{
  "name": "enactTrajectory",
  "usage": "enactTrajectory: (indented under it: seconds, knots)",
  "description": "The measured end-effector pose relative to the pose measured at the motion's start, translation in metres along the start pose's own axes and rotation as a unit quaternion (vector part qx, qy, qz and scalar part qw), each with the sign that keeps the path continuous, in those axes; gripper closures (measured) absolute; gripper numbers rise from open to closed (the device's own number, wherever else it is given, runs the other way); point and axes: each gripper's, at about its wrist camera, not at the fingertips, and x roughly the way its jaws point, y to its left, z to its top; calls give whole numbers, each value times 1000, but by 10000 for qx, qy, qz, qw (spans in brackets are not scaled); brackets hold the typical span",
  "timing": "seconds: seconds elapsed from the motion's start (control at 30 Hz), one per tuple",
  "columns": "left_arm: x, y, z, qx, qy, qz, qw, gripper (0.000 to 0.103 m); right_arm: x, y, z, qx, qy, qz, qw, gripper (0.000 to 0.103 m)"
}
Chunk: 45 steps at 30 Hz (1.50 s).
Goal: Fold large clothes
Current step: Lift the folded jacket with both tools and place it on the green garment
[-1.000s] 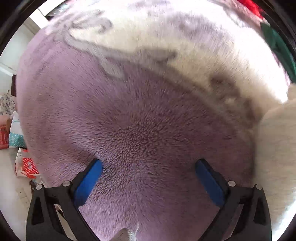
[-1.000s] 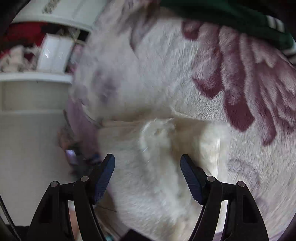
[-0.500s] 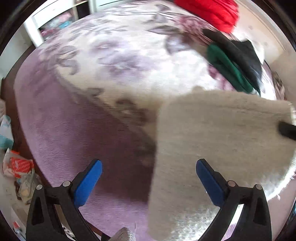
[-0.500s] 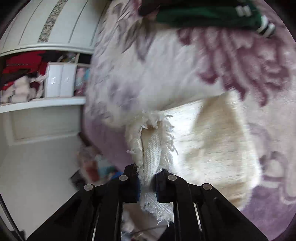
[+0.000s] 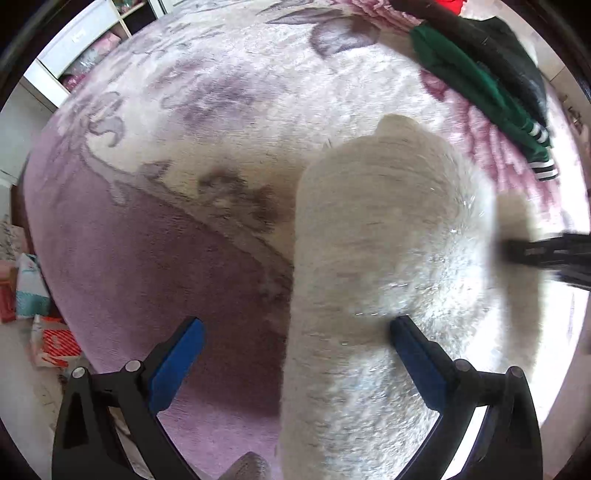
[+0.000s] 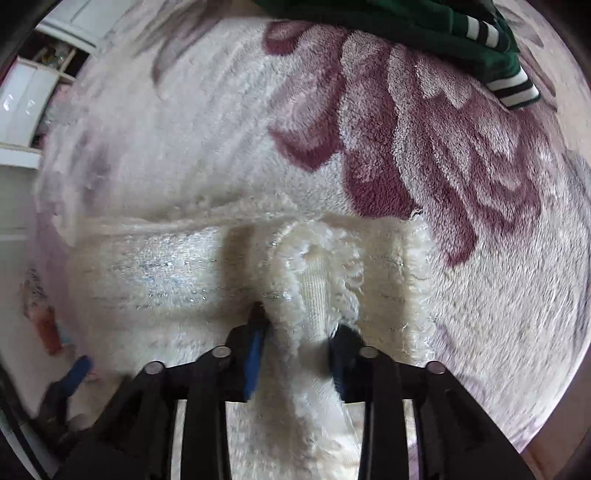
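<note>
A fluffy cream-white garment lies folded on a purple and cream floral blanket. My left gripper is open just above the garment's near left edge, its right finger over the cream pile and its left finger over the purple blanket. My right gripper is shut on a bunched fold of the cream garment, with a ribbed knit strip showing between the fingers. In the left wrist view the right gripper appears as a blurred dark shape at the garment's right side.
A dark green garment with striped cuffs and a black one lie at the blanket's far right; the green one also shows in the right wrist view. White shelving stands at the far left. Packages lie on the floor to the left.
My right gripper closed on the cream garment and has carried its fold across. The left gripper stayed open, drew back from the blanket, and the garment now lies between its fingers.
</note>
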Motion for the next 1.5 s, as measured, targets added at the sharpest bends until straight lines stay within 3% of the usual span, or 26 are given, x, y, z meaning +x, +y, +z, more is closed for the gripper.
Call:
enactTrajectory:
  seconds: [0.1,0.17,0.23,0.27,0.3,0.33,0.37,0.47,0.57,0.63,0.73,0.8,0.9,1.0,1.07,1.17,1.23,1.33,1.37,1.4,1.43,1.47,1.5]
  knots:
    - [7,15,2,-133,46,-80,9999,0,-27,-11,-17,157,-98,556,9983,34]
    - [11,21,3,-231,87,-184,9995,0,-24,-16,-30,253,151,1076,9938,34]
    - [12,21,3,-233,76,-151,9996,0,-11,-23,-43,157,432,1012,9938,34]
    - [11,20,2,-228,71,-133,9996,0,-1,-21,-47,74,490,885,9948,38]
    - [10,20,2,-243,82,-141,9996,0,9,-20,-50,140,533,813,9952,75]
    - [7,22,2,-277,101,-187,9994,0,19,-25,-52,462,691,1029,9912,86]
    - [3,25,1,-317,97,-243,9992,0,19,-31,-53,834,755,1331,9847,86]
    - [-12,38,-3,-496,9,-463,9977,0,-20,-39,-55,1018,223,1405,9846,87]
    - [-14,43,-7,-536,-27,-631,9966,0,-26,-45,-61,772,63,852,9934,87]
    - [-5,37,-7,-446,60,-586,9973,0,-12,-39,-61,507,219,591,9967,84]
    - [1,31,-7,-256,93,-508,9983,0,1,-28,-59,140,391,541,9977,68]
    - [1,30,-7,-145,38,-489,9987,0,-7,-22,-57,-158,237,301,9991,43]
    - [2,28,-7,-65,9,-551,9985,0,-10,-23,-61,-316,90,223,9992,17]
    - [6,31,-6,-52,-6,-672,9977,0,9,-33,-51,-472,328,127,9983,0]
    - [10,33,-5,-72,-37,-786,9969,0,33,-53,-47,-178,530,688,9961,0]
    - [22,37,-1,-169,21,-1151,9932,0,60,-72,-39,-78,734,1686,9829,0]
    - [35,45,4,-395,125,-1671,9851,0,69,-80,-35,-116,752,2172,9731,0]
    - [53,53,10,-702,366,-2604,9623,0,69,-80,-30,-252,812,2465,9654,0]
    - [55,50,12,-675,350,-2728,9591,0,69,-78,-29,-367,864,2564,9620,0]
    - [55,45,12,-601,298,-2737,9595,2,73,-71,-26,-420,907,2610,9601,0]
    - [51,37,14,-465,153,-2739,9605,18,72,-69,-25,-450,906,2661,9586,0]
    - [45,30,15,-357,44,-2699,9622,23,72,-67,-24,-443,884,2727,9570,3]
    - [36,23,17,-226,-80,-2510,9677,26,69,-66,-24,-383,843,2772,9563,16]
